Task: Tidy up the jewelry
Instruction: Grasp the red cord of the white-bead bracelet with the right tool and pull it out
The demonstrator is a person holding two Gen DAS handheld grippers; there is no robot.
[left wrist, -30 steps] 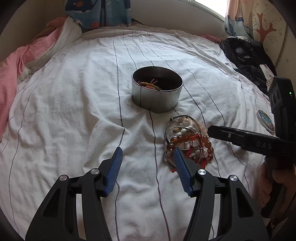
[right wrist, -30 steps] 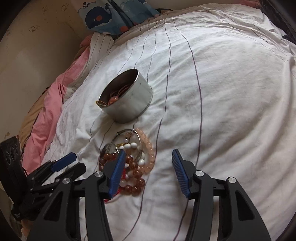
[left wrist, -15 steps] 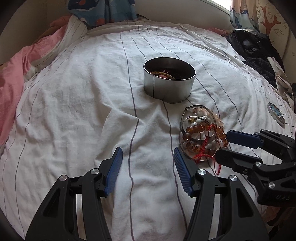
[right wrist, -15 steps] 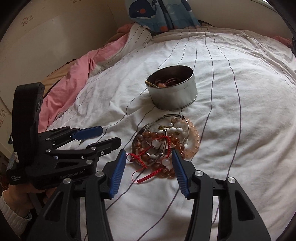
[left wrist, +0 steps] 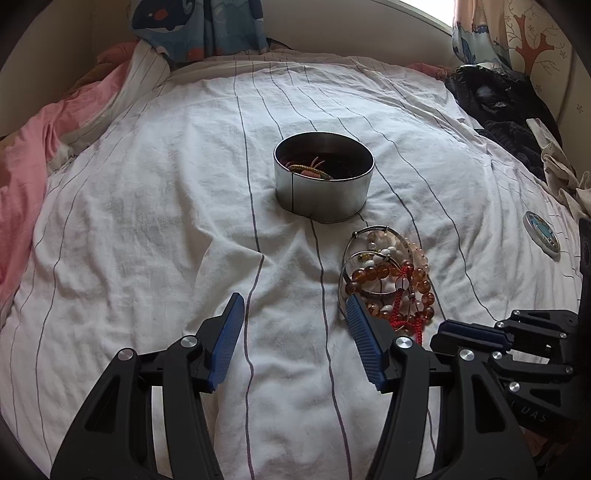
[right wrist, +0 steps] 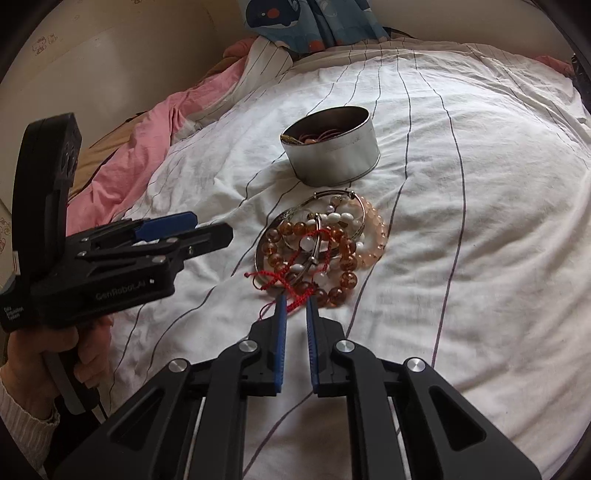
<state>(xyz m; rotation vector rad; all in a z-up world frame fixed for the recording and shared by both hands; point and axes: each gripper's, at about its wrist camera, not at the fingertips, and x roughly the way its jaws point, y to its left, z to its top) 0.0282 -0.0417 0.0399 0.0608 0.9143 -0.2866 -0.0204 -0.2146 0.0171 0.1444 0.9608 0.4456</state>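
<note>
A pile of bracelets (right wrist: pixel 321 243) lies on the white striped sheet: amber beads, pale pink beads, silver bangles and a red cord bracelet (right wrist: pixel 291 286). It also shows in the left wrist view (left wrist: pixel 388 280). A round metal tin (right wrist: pixel 332 146) with some jewelry inside stands just beyond the pile, and shows in the left wrist view (left wrist: pixel 324 177). My right gripper (right wrist: pixel 294 301) has its jaws nearly closed around the near end of the red cord. My left gripper (left wrist: pixel 295 308) is open and empty, left of the pile.
A pink blanket (right wrist: pixel 147 147) lies along the bed's left side. Dark clothing (left wrist: pixel 498 107) is heaped at the far right. A small round lid (left wrist: pixel 541 236) lies on the sheet at the right. A whale-print pillow (left wrist: pixel 192 29) sits at the head.
My right gripper has moved in to the near edge of the pile and narrowed its jaws around the red cord. The left gripper stays open, shifted slightly.
</note>
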